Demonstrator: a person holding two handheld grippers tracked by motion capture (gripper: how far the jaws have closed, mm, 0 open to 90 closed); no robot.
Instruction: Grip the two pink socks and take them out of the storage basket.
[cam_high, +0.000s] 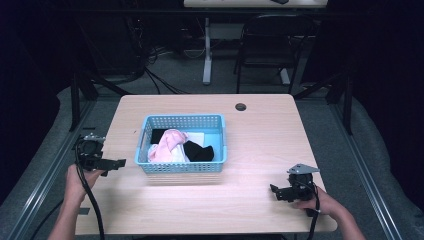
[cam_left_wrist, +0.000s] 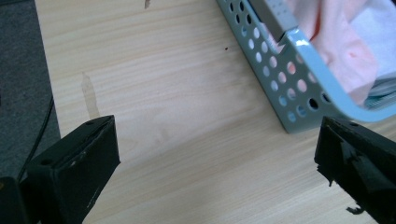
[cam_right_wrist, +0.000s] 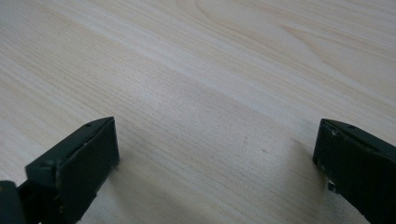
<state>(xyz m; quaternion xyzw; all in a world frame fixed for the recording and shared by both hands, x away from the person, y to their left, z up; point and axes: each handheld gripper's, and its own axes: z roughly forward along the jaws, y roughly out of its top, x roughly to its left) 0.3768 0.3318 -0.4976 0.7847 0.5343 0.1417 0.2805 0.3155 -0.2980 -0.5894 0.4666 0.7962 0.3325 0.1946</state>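
Observation:
A light blue perforated basket sits mid-table holding a pink garment, a black garment and something white. My left gripper is held just left of the basket, open, with nothing between its jaws. In the left gripper view the basket's corner and the pink cloth lie ahead at the upper right. My right gripper rests low over the table's front right, open and empty, with bare wood in front of it.
The wooden table has a cable hole at the back. A black chair and a desk leg stand on the floor beyond it. Cables trail from both grippers over the front edge.

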